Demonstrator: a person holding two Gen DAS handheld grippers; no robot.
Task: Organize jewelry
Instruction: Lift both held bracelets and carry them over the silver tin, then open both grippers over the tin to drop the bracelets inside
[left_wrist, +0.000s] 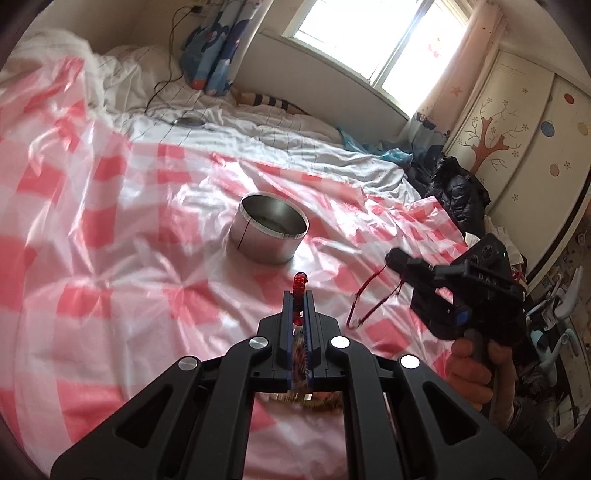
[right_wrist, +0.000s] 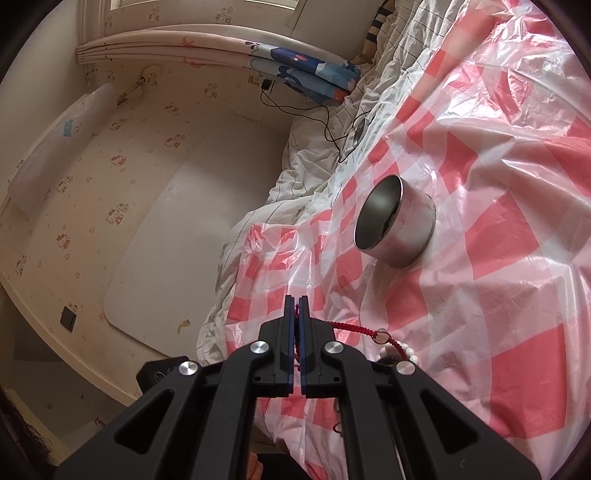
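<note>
A round metal tin (left_wrist: 269, 229) stands open on the pink-and-white checked plastic sheet (left_wrist: 110, 221) on the bed; it also shows in the right wrist view (right_wrist: 395, 221). My left gripper (left_wrist: 298, 295) is shut on a red beaded piece of jewelry (left_wrist: 299, 282) that sticks out past the fingertips, short of the tin. My right gripper (right_wrist: 296, 301) is shut on a red cord bracelet (right_wrist: 354, 328) with white beads (right_wrist: 404, 349) that hangs to the right. In the left wrist view the right gripper (left_wrist: 395, 256) hovers right of the tin with the red cord loop (left_wrist: 364, 299) dangling.
White bedding (left_wrist: 258, 129) lies beyond the sheet with a black cable (left_wrist: 166, 81) and a blue patterned curtain (left_wrist: 218, 48). Dark clothes (left_wrist: 454, 192) and a wardrobe (left_wrist: 517, 122) stand at the right. The wall and a headboard (right_wrist: 177, 221) are left of the bed.
</note>
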